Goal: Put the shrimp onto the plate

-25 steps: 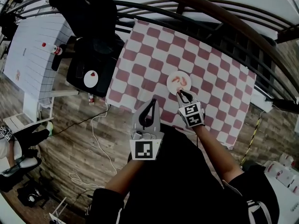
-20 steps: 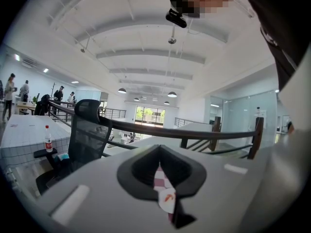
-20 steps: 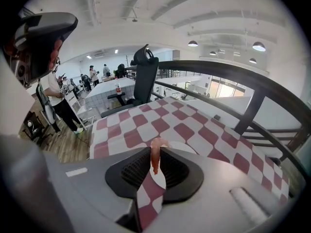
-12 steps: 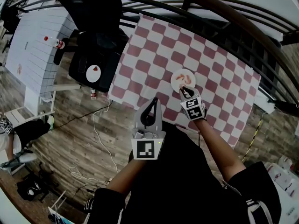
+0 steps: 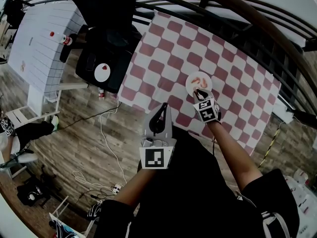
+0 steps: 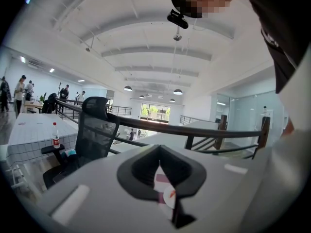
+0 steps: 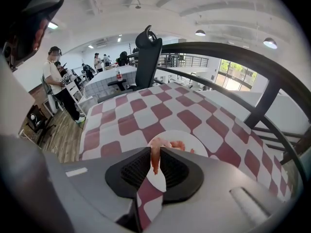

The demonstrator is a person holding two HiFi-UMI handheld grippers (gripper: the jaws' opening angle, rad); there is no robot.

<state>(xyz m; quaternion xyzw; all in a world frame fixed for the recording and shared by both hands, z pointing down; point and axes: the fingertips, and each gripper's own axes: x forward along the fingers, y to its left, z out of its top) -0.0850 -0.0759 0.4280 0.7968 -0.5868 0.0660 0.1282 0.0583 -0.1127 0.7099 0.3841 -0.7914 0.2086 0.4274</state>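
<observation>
Items counted: one desk (image 5: 163,58) under a red-and-white checked cloth. One black office chair (image 5: 101,58) stands at the desk's left edge, with a small white disc (image 5: 102,72) bearing a red spot on its seat. Two grippers, one white plate (image 7: 192,138), one bottle (image 5: 63,39).

Left gripper (image 5: 161,109): held over the desk's near edge, well apart from the plate. Fingers drawn together, only a thin slit between them, nothing held.

Right gripper (image 7: 156,154): at the plate's near rim. Fingers clamped on one pink shrimp (image 7: 155,157), which hangs tail-down between the pads, over the plate edge. Whether it touches the plate cannot be told.

More shrimp (image 7: 178,145) lie on the plate beyond the held one. The head view suggests two, but the count is uncertain.

The bottle has a red cap and stands on a white gridded desk (image 5: 39,48) left of the chair.

Writing: none legible. The bottle label is too small to read. Each gripper's cube carries only black-and-white square markers.
</observation>
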